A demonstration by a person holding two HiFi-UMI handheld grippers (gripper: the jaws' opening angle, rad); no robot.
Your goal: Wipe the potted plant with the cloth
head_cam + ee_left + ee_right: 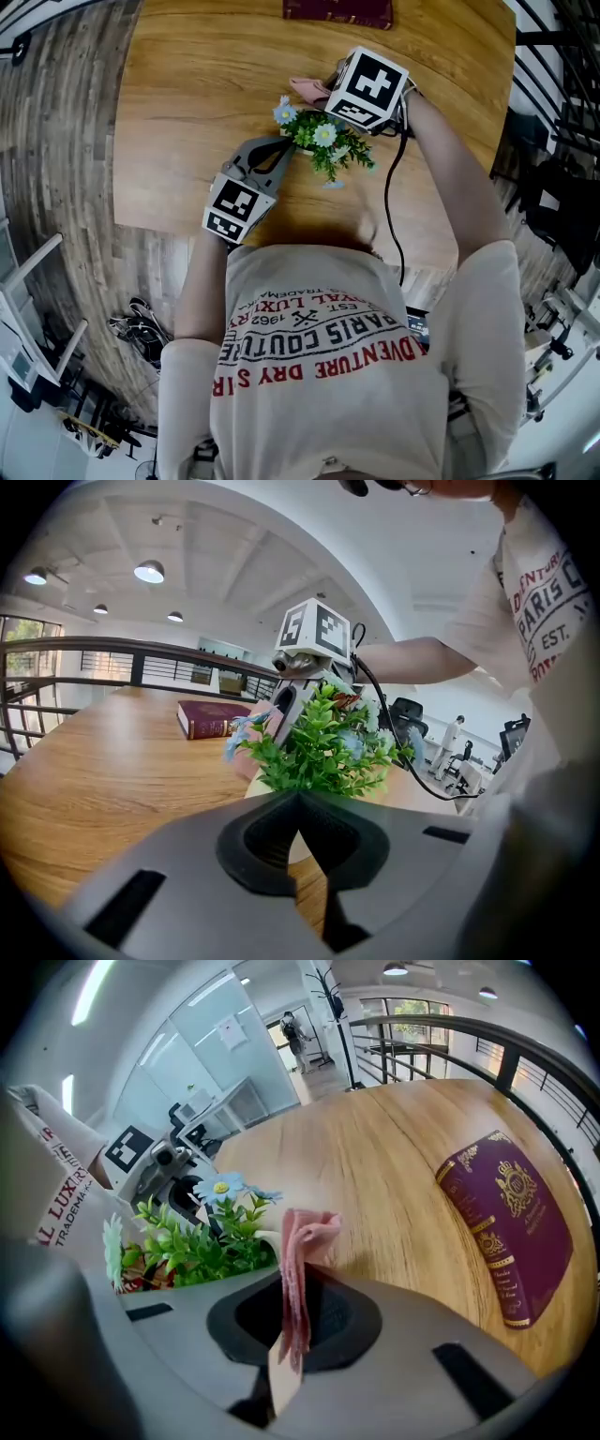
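Cloth (pixel 298 1237) sits pinched in closed jaws of right hand-held gripper (pixel 287 1283).

Open tabletop (pixel 187 94) left of the potted plant (pixel 323 141), maroon book (pixel 337 11) blocking the far edge

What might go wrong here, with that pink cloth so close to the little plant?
1. The cloth sits in the right gripper as a thin fold; dragged through the leaves, it may slip out.
2. The potted plant looks light; a firm wipe might tip it, and the left gripper, shut at its near side, may not steady it.
3. The black cable hangs beside the leaves and may snag them.
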